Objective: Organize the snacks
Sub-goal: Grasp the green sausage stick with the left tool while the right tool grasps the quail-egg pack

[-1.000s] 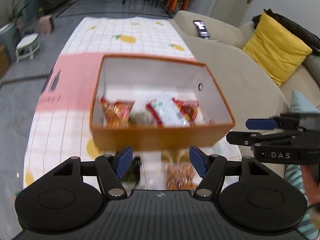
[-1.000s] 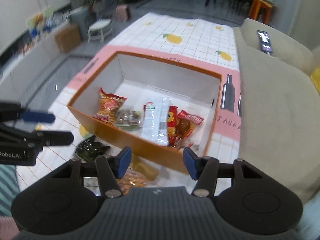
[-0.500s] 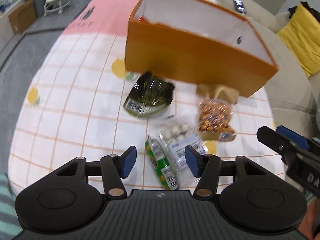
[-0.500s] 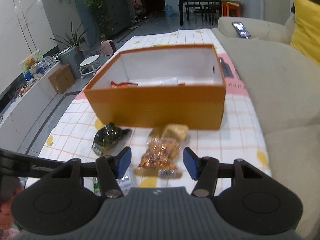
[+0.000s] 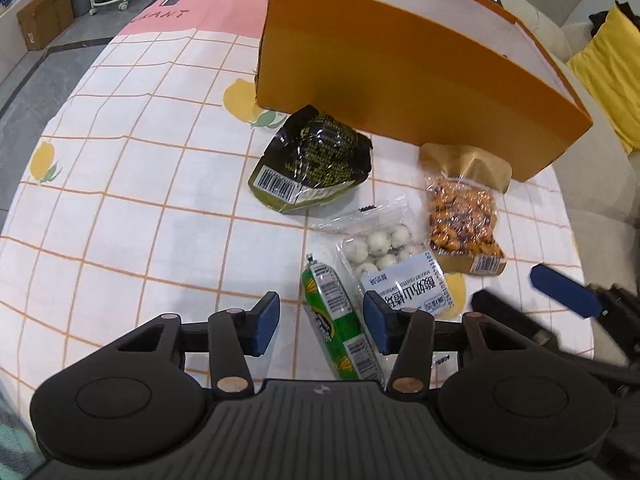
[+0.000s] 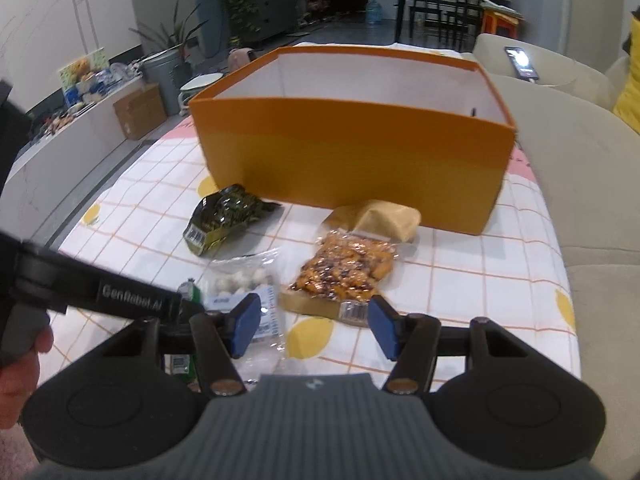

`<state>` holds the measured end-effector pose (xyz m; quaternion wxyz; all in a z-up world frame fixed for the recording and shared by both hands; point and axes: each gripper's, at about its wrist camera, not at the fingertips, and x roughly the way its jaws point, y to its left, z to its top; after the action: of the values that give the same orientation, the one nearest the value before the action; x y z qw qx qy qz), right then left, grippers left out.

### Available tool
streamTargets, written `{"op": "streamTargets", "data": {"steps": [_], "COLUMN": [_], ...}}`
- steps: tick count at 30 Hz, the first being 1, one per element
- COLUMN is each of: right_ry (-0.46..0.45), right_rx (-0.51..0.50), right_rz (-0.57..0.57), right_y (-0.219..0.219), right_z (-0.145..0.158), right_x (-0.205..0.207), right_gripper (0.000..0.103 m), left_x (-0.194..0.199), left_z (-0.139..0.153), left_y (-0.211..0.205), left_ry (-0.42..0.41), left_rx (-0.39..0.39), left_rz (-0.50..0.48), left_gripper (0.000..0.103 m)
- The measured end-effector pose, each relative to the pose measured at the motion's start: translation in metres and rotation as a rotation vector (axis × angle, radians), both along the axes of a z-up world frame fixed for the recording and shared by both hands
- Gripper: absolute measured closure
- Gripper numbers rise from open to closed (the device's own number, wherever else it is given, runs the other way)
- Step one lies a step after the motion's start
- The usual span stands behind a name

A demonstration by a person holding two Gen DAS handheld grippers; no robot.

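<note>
A: Starting on the left of the checked, lemon-printed tablecloth (image 5: 120, 216), what lies there?

B: A crumpled dark green foil packet (image 5: 312, 160), just in front of the tall orange cardboard box (image 5: 400, 80). Nearer the camera, a green plastic-wrapped roll (image 5: 340, 328) lies between the blue pads of the left gripper (image 5: 322, 322).

A: Is it gripped?

B: No. The jaws are closing, but both pads stand clear of it. Touching the roll's right side is a clear bag of white round sweets (image 5: 388, 256) with a white label.

A: And further right?

B: A clear-and-gold pouch of orange-brown nuts (image 6: 344, 272), its folded top close to the box wall. The right gripper (image 6: 314, 328) hovers over its near end, jaws opening, nothing pressed between them.

A: The box contents?

B: Hidden by its near wall from both wrist views.
</note>
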<state>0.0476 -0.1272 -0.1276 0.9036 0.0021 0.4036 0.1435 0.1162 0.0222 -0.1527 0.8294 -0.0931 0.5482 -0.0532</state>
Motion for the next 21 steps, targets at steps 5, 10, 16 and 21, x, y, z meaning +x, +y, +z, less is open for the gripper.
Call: {"op": "streamTargets", "data": {"steps": [5, 10, 16, 21], "right_ry": [0.008, 0.021, 0.024, 0.025], "right_rx": [-0.019, -0.022, -0.026, -0.069], "right_rz": [0.033, 0.038, 0.093, 0.152], "right_y": [0.008, 0.009, 0.024, 0.037], "right_z": [-0.007, -0.012, -0.013, -0.019], "right_x": [0.002, 0.005, 0.007, 0.005], "right_gripper": [0.041, 0.041, 0.041, 0.040], "left_x": [0.000, -0.004, -0.002, -0.002], "left_z": [-0.001, 0.005, 0.000, -0.004], "left_y": [0.001, 0.009, 0.008, 0.009], "left_ry": [0.029, 0.062, 0.087, 0.078], "left_rx": [-0.024, -0.010, -0.005, -0.006], "left_rz": [-0.007, 0.003, -0.017, -0.026], "left_gripper": [0.051, 0.060, 0.061, 0.071]}}
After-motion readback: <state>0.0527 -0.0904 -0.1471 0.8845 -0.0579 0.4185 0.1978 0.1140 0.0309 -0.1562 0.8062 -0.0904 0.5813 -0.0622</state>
